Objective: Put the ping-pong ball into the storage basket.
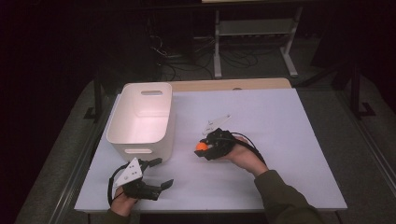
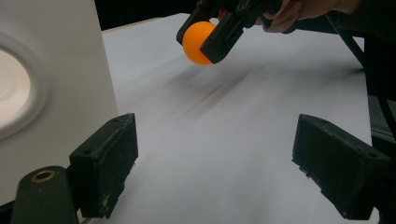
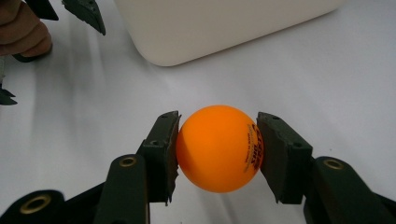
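1. Two black jaws stick up at the bottom of the right gripper view, and an orange ball (image 3: 218,148) sits right between them.
2. Both pads touch the ball, one on each side. So the right gripper (image 3: 217,154) is pinching the ball tight.
3. Small black print shows on one side of the ball, next to one pad. It is too small to read.
4. From the left gripper view, the ball (image 2: 197,43) hangs a bit above the table (image 2: 224,121). It does not touch the white top.
5. From the high view, the ball (image 1: 201,146) is near the middle of the table, just to the right of the bin (image 1: 140,119). It is not over the bin and not inside it.
6. Right hand (image 1: 243,156): it comes in from the bottom right, with a dark green sleeve (image 1: 287,198) behind it. The hand lies low and points the right gripper (image 1: 205,147) to the left, at the bin.
7. Left gripper (image 1: 161,172): its jaws are spread wide apart, with nothing in them. It sits near the front edge of the table, just below the bin.
8. Left hand (image 1: 123,201): it holds its gripper low and flat, pointing to the right.
9. The bin is white with a handle hole at each end.
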The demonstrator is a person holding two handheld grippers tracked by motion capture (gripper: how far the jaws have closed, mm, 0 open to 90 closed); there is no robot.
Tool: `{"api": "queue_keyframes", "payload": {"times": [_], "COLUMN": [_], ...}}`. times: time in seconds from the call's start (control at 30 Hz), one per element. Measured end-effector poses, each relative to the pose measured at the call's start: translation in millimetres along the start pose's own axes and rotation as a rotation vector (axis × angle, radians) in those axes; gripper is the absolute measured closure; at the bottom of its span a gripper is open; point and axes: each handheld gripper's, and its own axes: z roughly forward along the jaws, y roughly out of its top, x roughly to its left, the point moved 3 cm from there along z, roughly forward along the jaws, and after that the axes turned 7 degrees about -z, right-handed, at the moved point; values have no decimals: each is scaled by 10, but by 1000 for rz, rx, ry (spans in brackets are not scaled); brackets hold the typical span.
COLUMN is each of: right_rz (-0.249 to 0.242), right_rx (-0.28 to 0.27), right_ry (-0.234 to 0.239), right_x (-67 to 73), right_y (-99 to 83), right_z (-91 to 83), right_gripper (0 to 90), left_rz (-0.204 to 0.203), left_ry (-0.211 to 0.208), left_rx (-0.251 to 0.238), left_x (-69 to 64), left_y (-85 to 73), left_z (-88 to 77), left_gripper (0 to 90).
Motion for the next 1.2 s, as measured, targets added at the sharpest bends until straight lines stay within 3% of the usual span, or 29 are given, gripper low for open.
{"api": "queue_keyframes", "payload": {"times": [1.2], "right_rz": [-49], "right_rx": [-31], "right_ry": [33], "right_x": [98], "right_y": [346], "right_z": [-50], "right_gripper": [497], "left_rz": [-1], "left_ry": [0], "left_rx": [3], "left_x": [1], "left_y": [1], "left_z": [3], "left_gripper": [141]}}
